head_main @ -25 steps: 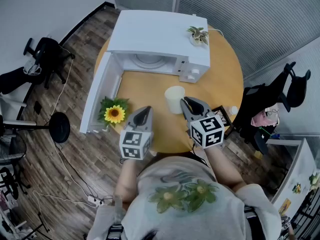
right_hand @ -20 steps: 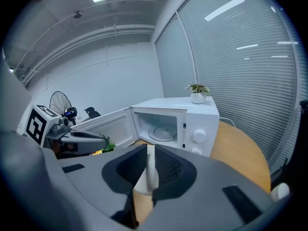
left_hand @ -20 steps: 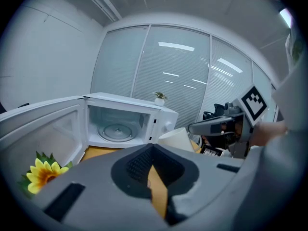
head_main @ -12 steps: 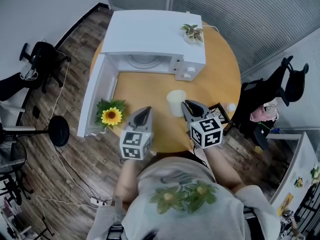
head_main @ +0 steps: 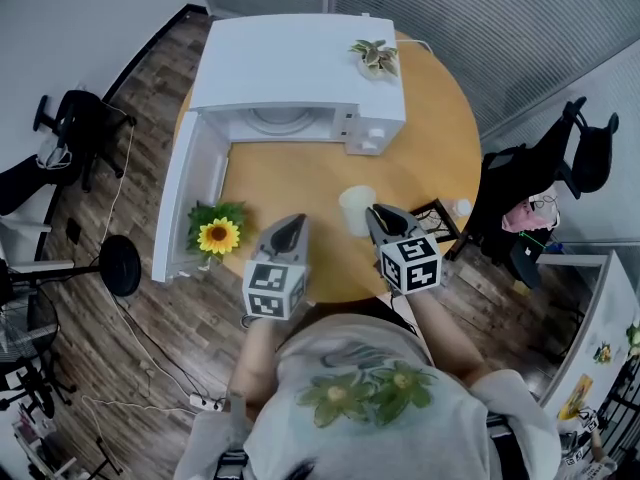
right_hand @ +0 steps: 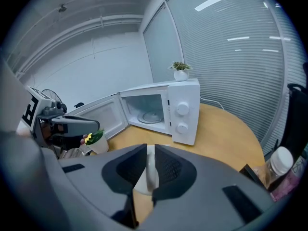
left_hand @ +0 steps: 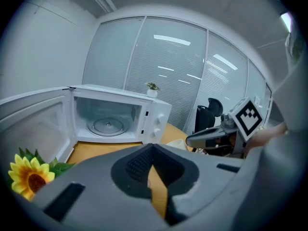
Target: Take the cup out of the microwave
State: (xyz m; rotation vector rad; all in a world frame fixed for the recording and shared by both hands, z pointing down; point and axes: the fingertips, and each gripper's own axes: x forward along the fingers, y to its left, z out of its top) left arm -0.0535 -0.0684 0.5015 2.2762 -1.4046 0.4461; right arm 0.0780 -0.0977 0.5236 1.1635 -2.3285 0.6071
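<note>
**A:** Starting at the left, what is on the table?

**B:** A potted sunflower stands just beside the microwave door, which is swung open. The microwave stands at the far side of the table. Its glass turntable shows inside, and a small potted plant sits on its top.

**A:** And the left gripper?

**B:** The left gripper hovers over the near part of the table, to the right of the sunflower. Its jaws are pressed together with nothing between them.

**A:** Where is the cup?

**B:** The cup is outside the microwave and upright, over the wood in front of the control knobs. I cannot tell whether it rests on the table.

**A:** Does anything hold it?

**B:** Yes, the right gripper has its jaws clamped on the cup's near side. Farther right, a white-capped bottle stands by the table's edge.
</note>
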